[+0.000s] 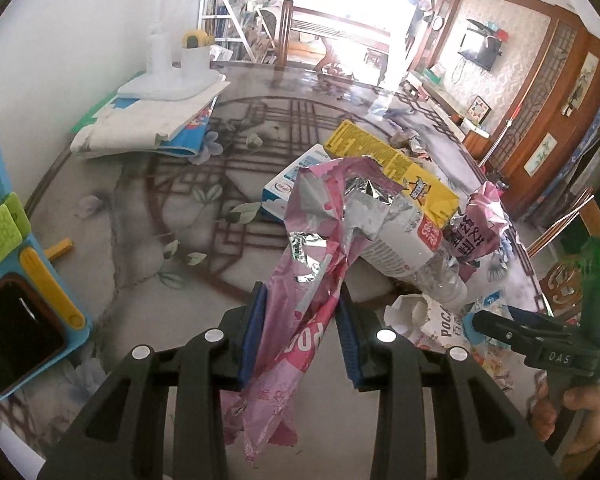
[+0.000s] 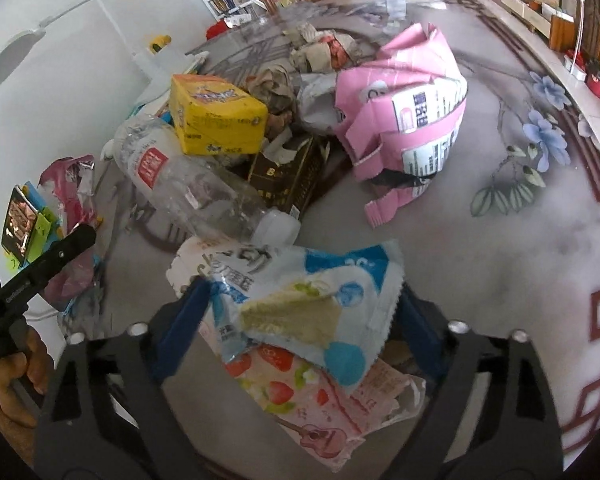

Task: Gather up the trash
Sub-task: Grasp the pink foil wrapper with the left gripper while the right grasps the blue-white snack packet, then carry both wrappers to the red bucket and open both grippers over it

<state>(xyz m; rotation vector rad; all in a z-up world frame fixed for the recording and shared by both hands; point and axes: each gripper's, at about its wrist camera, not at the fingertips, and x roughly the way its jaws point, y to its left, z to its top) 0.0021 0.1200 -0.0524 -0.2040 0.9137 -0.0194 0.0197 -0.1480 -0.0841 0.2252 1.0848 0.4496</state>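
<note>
The pink foil wrapper (image 1: 300, 280) is pinched between the blue pads of the left gripper (image 1: 302, 320), which is closed narrowly on its middle and lifted over the patterned table (image 1: 140, 240). Its long axis runs from the torn, silver-lined mouth, pointing up and away toward the litter pile, down to a loose tail hanging toward the camera. Only a thin crumpled band is gripped, so the slick foil could be judged likely to slide out if swung quickly; the open mouth almost touches the clear plastic bottle (image 1: 412, 252) and could snag it or the yellow box (image 1: 392, 164) behind.

The blue-and-white snack wrapper (image 2: 300, 300) is bracketed by the right gripper (image 2: 300, 320), whose fingers stand fairly wide at either side; whether it is actually clamped cannot be told. Its long axis lies roughly across the jaws, tilted down to the right. Beneath it lies a strawberry-print wrapper (image 2: 300, 396), which might be dragged along or dropped halfway. The bottle cap sits just beyond, and the pink carton (image 2: 404, 120) lies well apart.
</note>
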